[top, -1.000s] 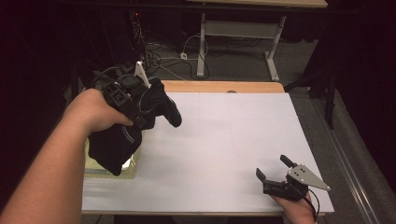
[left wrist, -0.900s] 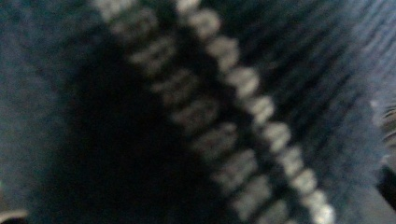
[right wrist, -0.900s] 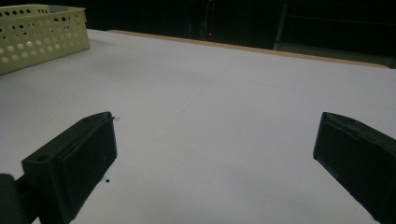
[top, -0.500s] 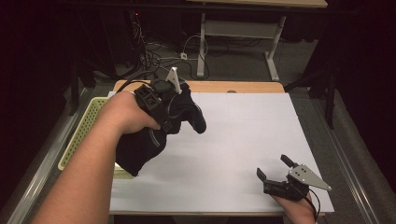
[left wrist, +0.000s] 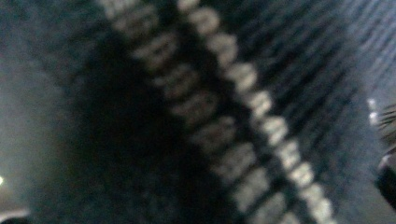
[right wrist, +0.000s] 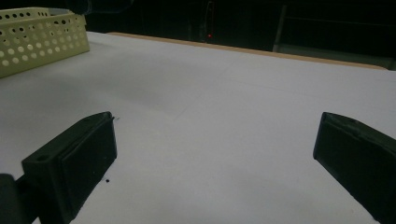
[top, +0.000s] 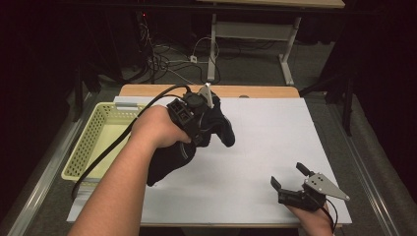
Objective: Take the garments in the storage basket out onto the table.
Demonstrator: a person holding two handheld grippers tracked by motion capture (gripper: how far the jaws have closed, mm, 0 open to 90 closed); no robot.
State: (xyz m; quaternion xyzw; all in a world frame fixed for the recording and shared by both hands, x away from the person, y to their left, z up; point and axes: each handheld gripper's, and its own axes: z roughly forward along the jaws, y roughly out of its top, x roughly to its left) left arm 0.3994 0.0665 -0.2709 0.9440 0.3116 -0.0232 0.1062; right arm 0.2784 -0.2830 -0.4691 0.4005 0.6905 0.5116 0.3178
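Since the earlier high view the left arm has carried its load rightwards across the white-covered worktop (top: 275, 147) with a light wooden far edge: a second ago the forearm covered the pale yellow perforated plastic basket (top: 93, 142), which now stands uncovered at the worktop's left edge — the load hangs to its right. That load is a dark, limp knitted garment (top: 169, 160), bunched and drooping from the left hand-held gripper (top: 209, 123); its lower fold hangs below the hand toward the white sheet, though I cannot tell whether it touches. The left hand-held gripper is clenched on the cloth, with fabric wrapped over its front. In the left gripper view the same garment (left wrist: 224, 107) sits right against the lens, blurred, with a row of pale ribbed stitches running slantwise across dark knit. A black cable (top: 108, 152) loops back from this gripper along the forearm.

The right hand-held gripper (top: 291, 179) has not shifted: it rests at the near right corner of the worktop, grey plate on top, its jaws spread apart with nothing between them — the right gripper view shows bare white sheet between the two black pads (right wrist: 88, 154) and the basket (right wrist: 42, 37) far off at the upper left.

Beyond the worktop the room is dark, with tangled cables (top: 162, 59) on the grey floor and a pale metal table frame (top: 255, 34) behind
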